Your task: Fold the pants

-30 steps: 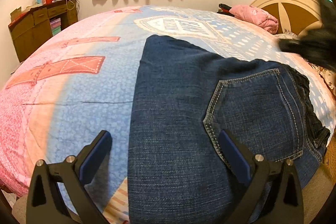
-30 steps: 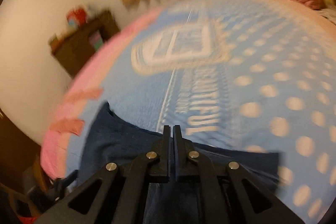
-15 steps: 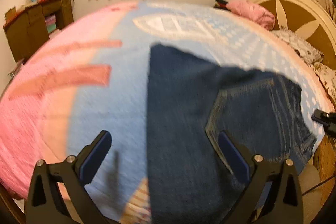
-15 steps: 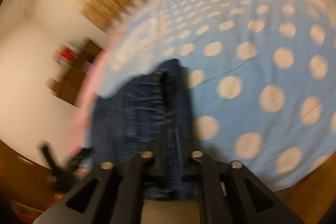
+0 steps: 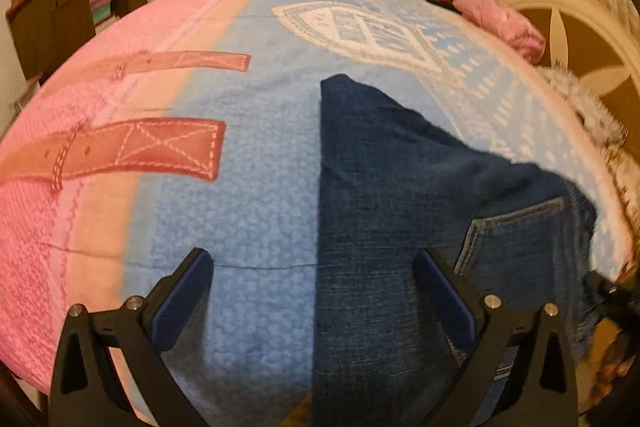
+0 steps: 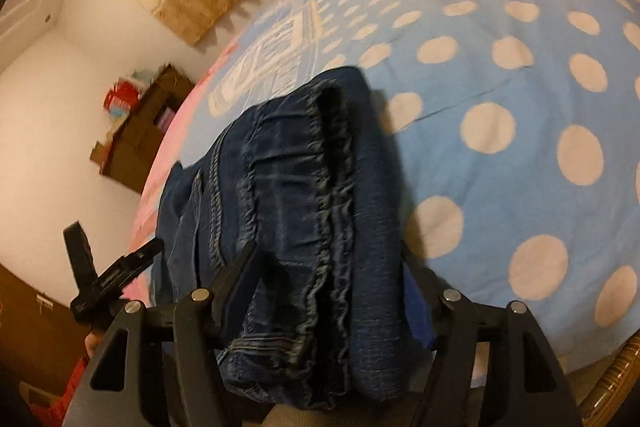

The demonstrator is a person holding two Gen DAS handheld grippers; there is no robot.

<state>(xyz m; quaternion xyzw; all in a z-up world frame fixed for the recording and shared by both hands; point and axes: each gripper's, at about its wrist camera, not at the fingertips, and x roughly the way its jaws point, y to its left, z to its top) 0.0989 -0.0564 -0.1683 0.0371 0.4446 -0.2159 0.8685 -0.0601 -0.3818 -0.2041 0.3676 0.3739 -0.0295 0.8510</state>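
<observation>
Two grippers work a pair of jeans (image 5: 400,227) on a bed (image 5: 256,195) mid-fold. The left gripper (image 5: 312,295) hovers with its jaws wide and nothing between the pads: the jeans' long left edge runs up between the jaws, denim under the right-hand finger, bare blue bedspread under the left-hand one. A back pocket (image 5: 516,239) lies just right of that finger. Beyond the jaws the denim narrows to a corner, with the pink half of the spread well off to the left.

At the waist end, the right gripper (image 6: 332,275) has just been opening its jaws, which now stand wide around the gathered waistband (image 6: 324,195); the pads do not appear to press it. The band runs up between the fingers and ends just ahead of them, dotted spread to the right. The left gripper shows as a dark shape low at far left.

The jeans appear folded lengthwise, legs stacked, and laid flat near the bed's edge. The step in hand looks like a release and reset between folds. The next move likely calls for closing on one end through both layers and carrying it squarely across to the other end.
</observation>
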